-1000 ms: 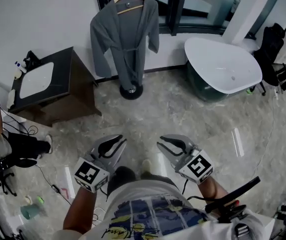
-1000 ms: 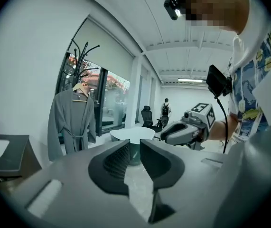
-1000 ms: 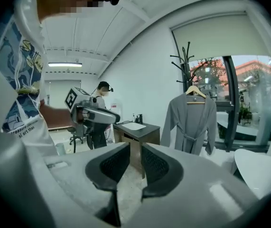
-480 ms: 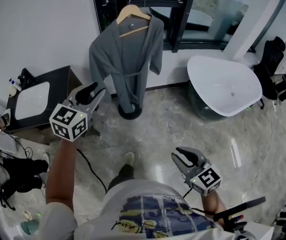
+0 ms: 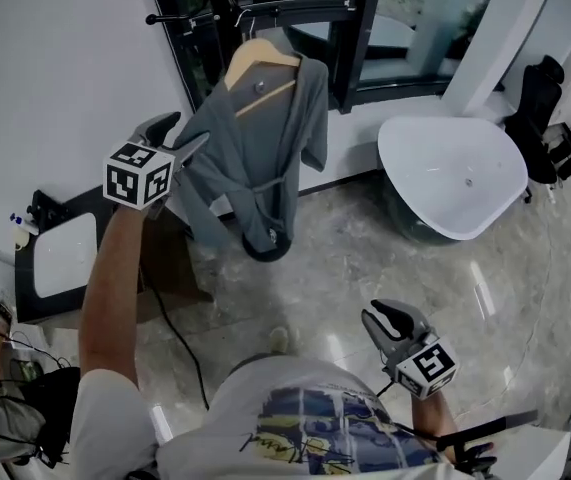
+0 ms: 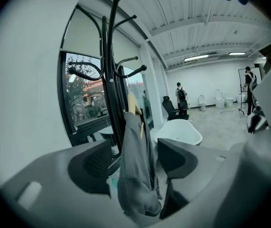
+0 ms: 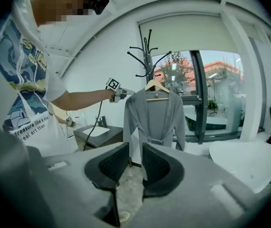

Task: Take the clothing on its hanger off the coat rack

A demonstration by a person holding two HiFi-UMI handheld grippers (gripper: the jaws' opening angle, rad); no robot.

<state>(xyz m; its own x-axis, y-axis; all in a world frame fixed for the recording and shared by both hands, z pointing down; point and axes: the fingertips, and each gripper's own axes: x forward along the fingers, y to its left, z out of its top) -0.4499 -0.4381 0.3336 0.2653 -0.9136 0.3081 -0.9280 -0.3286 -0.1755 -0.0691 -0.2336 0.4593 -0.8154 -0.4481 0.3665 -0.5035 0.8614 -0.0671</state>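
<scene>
The grey robe (image 5: 265,148) hangs on its wooden hanger (image 5: 262,60), and the hanger's hook is over an arm of the black coat rack (image 6: 107,70), so the lifting-off itself is not yet done. By my reading this is the reach, with the grasp, the lift clear of the rack and the carrying away all left to do.

The left gripper (image 5: 181,131) is raised just beside the rack, at the robe's shoulder and sleeve. Its jaws have just been opening and stand wide apart. In the left gripper view the robe and hanger show in the gap between them, but the pads press on nothing (whether a jaw brushes the cloth I cannot tell).

The right gripper (image 5: 387,318) is low and well away from the rack, near the person's waist. Its jaws are a little apart with only floor between them.

A second ago both grippers sat low, side by side, far from the rack. Since then the left one has swung up to the robe, while the right has stayed low. The rack now also stands nearer in the head view.
</scene>
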